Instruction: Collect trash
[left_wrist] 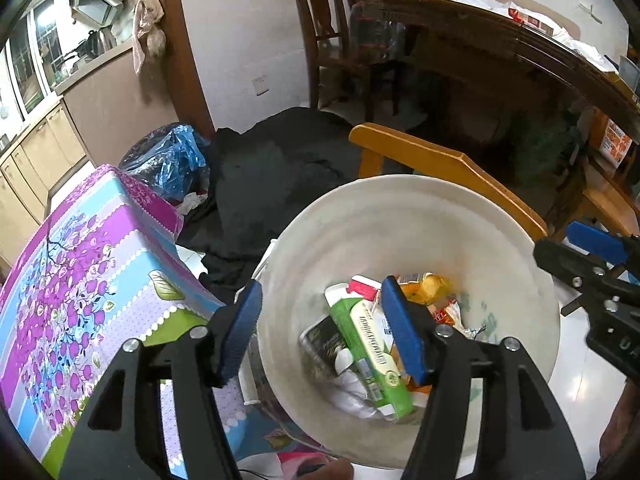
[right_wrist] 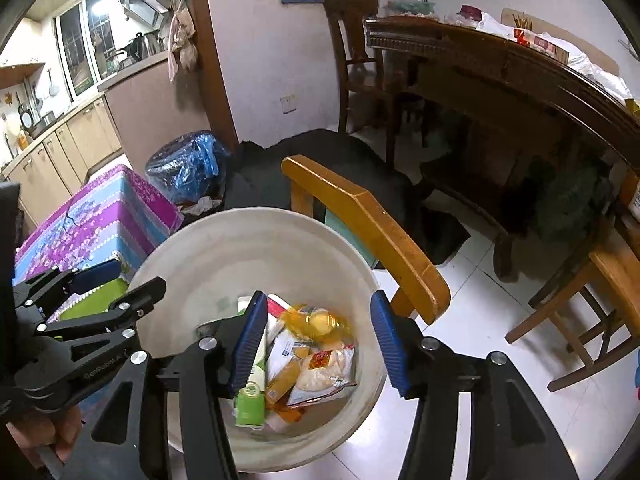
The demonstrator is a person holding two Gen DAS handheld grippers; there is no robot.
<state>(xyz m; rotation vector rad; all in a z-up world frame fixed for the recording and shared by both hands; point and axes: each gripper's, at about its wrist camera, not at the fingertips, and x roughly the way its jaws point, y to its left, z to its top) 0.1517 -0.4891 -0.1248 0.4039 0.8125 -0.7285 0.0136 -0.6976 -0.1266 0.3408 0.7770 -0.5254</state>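
Left gripper (left_wrist: 320, 328): one, black with blue pads, jaws apart over the bin, nothing between them.
Right gripper (right_wrist: 318, 340): one, same build, jaws apart, nothing held.
Bin: one round white plastic waste bin (right_wrist: 256, 240) directly below both grippers.
Trash: inside the bin, one green and white carton (left_wrist: 372, 352), one yellow plastic wrapper (right_wrist: 316, 320), one clear snack packet (right_wrist: 324, 368).
Beside bin: one purple and blue floral cloth-covered box (left_wrist: 80, 260); one yellow wooden chair (right_wrist: 372, 232).
Farther: one blue plastic bag (right_wrist: 188, 164); one dark wooden table (right_wrist: 520, 80).
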